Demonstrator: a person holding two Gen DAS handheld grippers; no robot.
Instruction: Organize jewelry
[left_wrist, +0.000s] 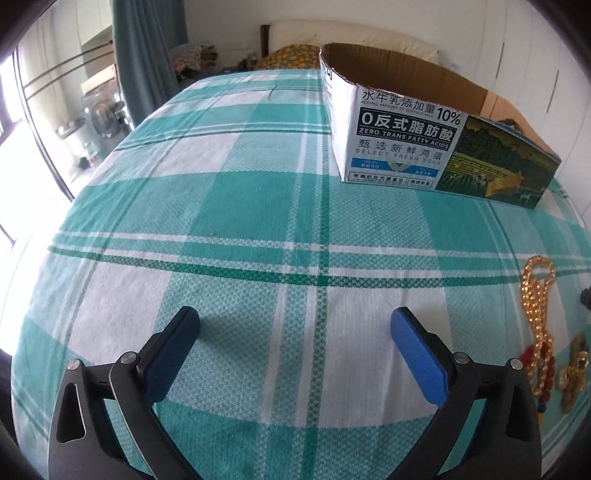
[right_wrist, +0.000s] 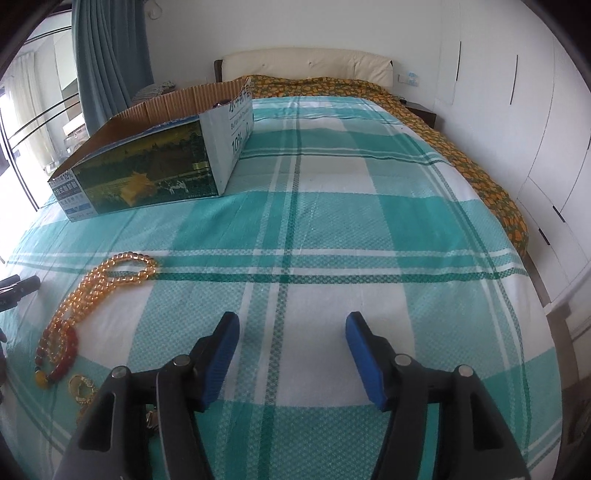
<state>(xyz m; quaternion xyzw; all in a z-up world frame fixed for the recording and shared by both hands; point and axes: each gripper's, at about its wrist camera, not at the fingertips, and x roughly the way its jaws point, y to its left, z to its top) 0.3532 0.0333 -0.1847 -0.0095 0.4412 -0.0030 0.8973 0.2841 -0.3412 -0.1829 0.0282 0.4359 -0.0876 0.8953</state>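
Note:
An amber bead necklace lies on the green plaid bedspread, left of my right gripper; it also shows at the right edge of the left wrist view. A red bead bracelet and a gold trinket lie beside its near end. An open cardboard box stands farther back on the bed; it also shows in the right wrist view. My left gripper is open and empty over bare cloth. My right gripper is open and empty too.
The plaid bedspread covers most of the bed, with an orange floral quilt along its right side. White wardrobes stand at the right. A curtain and a window are at the left.

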